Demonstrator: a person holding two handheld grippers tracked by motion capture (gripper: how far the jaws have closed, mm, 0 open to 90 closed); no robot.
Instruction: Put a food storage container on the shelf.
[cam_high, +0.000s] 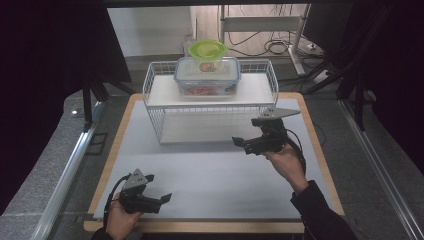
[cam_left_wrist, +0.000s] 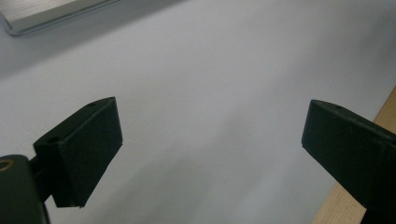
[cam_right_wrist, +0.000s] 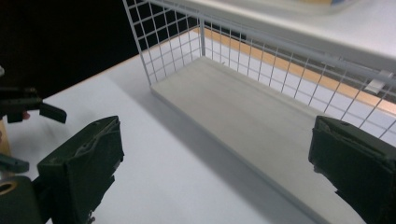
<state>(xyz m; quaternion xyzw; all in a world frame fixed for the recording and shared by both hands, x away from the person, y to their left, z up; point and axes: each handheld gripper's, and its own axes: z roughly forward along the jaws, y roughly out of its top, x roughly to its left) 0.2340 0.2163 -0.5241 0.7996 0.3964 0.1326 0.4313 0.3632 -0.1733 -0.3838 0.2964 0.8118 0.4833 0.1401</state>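
Looks like an approach step, early in the work: nothing held, nothing touched yet. Right gripper (cam_high: 241, 144) held up over the white mat (cam_high: 215, 170), just short of the wire rack (cam_high: 159, 107), jaws spread wide apart and empty (plain in the right gripper view, where the lower shelf board (cam_right_wrist: 243, 112) runs between them and farther on). Left gripper (cam_high: 162, 199) low by the near edge of the mat, well behind and to the side of its partner, jaws likewise apart with only bare mat (cam_left_wrist: 210, 93) between them.

Nearest candidates for a grasp: the clear lidded container (cam_high: 207, 76) on the upper shelf (cam_high: 160, 92), above and beyond the right gripper, well apart from its jaws, and the green-lidded bowl (cam_high: 207, 50) stacked on top of it, higher again. Both centred on the shelf, beyond the wire front rail.

Next move, as a judgement: raise the right gripper above the rail, carry it forward and a little toward the left gripper's side, then bring the open jaws level with whichever piece is to be taken. Needs care with the stack (top piece likely to slide if the lower one is pulled first).
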